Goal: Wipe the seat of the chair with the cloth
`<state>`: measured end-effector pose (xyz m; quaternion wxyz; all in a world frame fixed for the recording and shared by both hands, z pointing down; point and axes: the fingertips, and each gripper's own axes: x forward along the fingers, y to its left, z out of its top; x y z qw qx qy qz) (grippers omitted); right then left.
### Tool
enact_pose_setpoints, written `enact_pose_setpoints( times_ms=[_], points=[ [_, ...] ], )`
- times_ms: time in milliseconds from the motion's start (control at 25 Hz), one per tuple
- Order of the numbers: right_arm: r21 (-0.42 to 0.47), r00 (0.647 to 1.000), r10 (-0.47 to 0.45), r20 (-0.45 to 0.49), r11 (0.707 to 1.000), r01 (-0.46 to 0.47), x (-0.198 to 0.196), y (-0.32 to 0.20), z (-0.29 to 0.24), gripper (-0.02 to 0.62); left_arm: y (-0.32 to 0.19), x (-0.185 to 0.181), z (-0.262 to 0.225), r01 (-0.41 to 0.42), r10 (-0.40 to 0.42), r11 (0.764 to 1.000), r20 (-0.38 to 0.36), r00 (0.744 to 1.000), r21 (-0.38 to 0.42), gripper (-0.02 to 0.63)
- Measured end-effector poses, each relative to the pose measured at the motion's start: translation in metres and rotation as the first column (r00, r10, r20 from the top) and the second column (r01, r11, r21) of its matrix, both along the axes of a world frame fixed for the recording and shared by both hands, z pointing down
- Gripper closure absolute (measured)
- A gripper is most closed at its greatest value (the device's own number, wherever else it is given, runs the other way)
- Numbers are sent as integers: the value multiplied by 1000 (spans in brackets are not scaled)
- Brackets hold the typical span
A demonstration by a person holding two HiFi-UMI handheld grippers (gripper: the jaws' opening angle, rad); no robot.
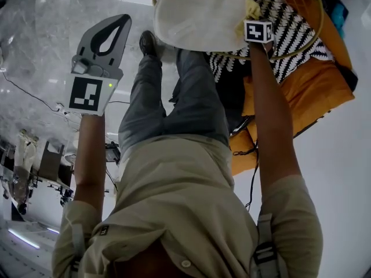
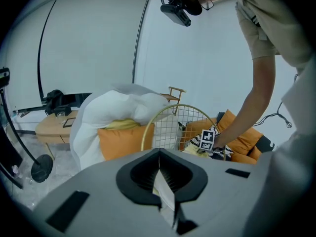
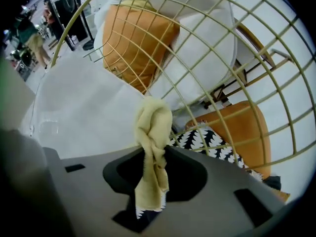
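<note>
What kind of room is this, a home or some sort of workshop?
Probably a studio or lab dressed as a living room: a gold wire chair and an orange cushion stand before bare white walls, with a wooden table carrying dark gear behind. The right gripper pinches a yellow cloth.
</note>
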<state>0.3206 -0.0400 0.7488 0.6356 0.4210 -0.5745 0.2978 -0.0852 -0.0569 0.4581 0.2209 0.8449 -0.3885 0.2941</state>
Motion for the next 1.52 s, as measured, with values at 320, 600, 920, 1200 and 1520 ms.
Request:
enact_pose_setpoints(
  times_ms=[320, 600, 920, 1200, 1520],
  points=[
    [-26, 952, 30, 303, 999, -23, -187, 23, 21, 485, 7, -3, 4, 0, 0, 1000, 4, 1000, -1, 589],
    [50, 825, -261, 501, 961, 274, -358, 48, -26, 486, 12, -5, 9, 11, -11, 1000, 9, 1000, -13, 589],
    [4, 871, -284, 402, 951, 308, -272, 48, -1, 486, 15, -1, 5, 4, -4, 1000, 4, 1000, -11, 589],
    [-51, 994, -91, 67, 994, 94, -31, 28, 4, 486, 13, 0, 2, -2, 2, 1000, 2, 1000, -6, 589],
    [-33, 997, -78, -15, 996, 78, 6, 18, -4, 491, 13, 4, 3, -6, 6, 1000, 0, 1000, -10, 589]
  ],
)
